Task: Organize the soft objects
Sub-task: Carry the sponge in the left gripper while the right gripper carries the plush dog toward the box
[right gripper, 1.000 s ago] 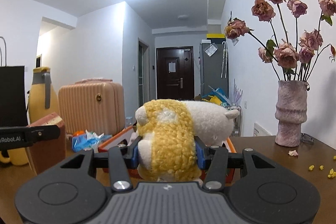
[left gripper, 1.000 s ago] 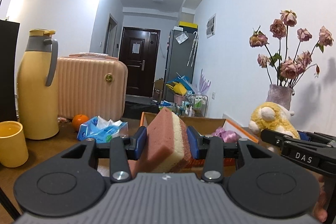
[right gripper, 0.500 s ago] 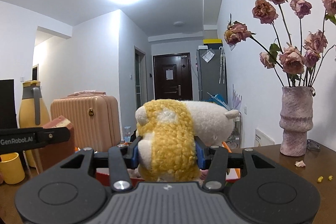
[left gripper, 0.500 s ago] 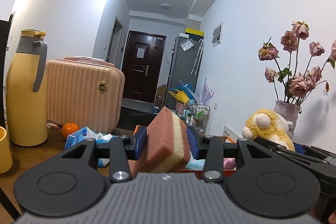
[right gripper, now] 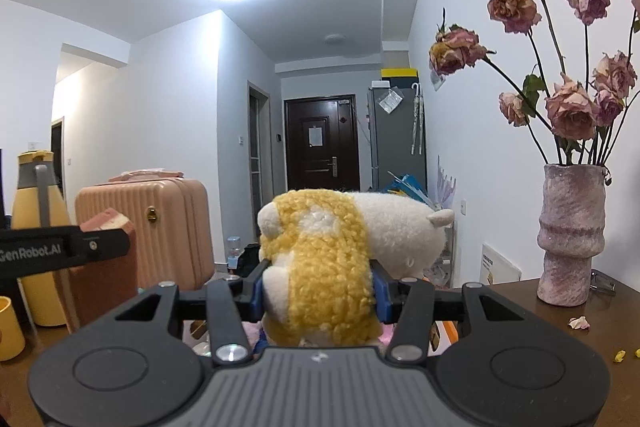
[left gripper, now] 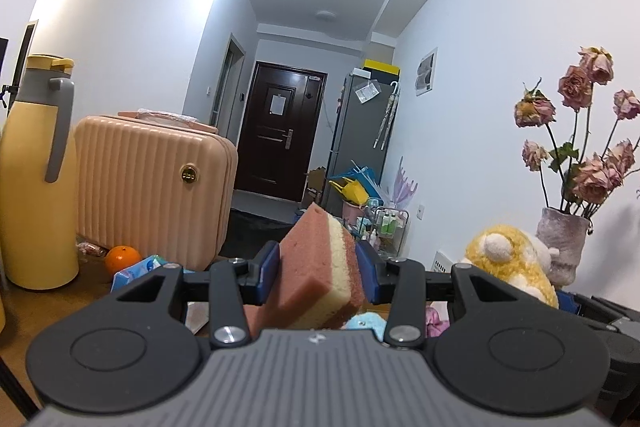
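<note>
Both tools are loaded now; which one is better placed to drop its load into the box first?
Left, probably. The left tool grips the sponge right above soft toys showing just beneath it. The right tool grips the plush toy, but its bulk hides what lies below.

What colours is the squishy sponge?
Sponge: pink outside, pale yellow stripe in the middle. Left wrist view shows it best.

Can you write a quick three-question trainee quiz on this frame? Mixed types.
1. True or false: the left gripper is shut on the sponge.
2. What does the right gripper hold? A) orange B) plush toy C) cup
3. Fill in: the dried roses stand in a ____ on the table.

Key: 1 true; 2 B; 3 vase.
</note>
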Demonstrator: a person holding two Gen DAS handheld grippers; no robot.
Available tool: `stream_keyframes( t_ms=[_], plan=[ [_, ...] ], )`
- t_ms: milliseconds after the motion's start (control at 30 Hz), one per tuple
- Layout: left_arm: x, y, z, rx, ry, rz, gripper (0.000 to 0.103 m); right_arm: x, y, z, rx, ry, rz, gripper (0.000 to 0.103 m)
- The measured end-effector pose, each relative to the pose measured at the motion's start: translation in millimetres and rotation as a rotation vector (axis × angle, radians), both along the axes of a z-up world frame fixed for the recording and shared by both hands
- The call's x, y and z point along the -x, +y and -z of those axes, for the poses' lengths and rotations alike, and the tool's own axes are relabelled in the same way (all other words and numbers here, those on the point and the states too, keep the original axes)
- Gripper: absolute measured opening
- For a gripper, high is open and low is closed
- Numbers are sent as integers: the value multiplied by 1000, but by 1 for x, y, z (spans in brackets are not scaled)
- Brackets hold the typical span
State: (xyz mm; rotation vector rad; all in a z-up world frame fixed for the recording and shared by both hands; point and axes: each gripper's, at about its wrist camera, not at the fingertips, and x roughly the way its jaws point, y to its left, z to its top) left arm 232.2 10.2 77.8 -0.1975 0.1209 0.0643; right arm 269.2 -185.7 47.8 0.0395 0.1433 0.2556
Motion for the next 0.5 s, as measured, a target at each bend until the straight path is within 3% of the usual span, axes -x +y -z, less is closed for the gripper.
stream_keyframes(
  t_ms=[500],
  plan=[
    [-62,4,5,10,23,-26,43,-62,7,8,28,63,38,48]
  ],
)
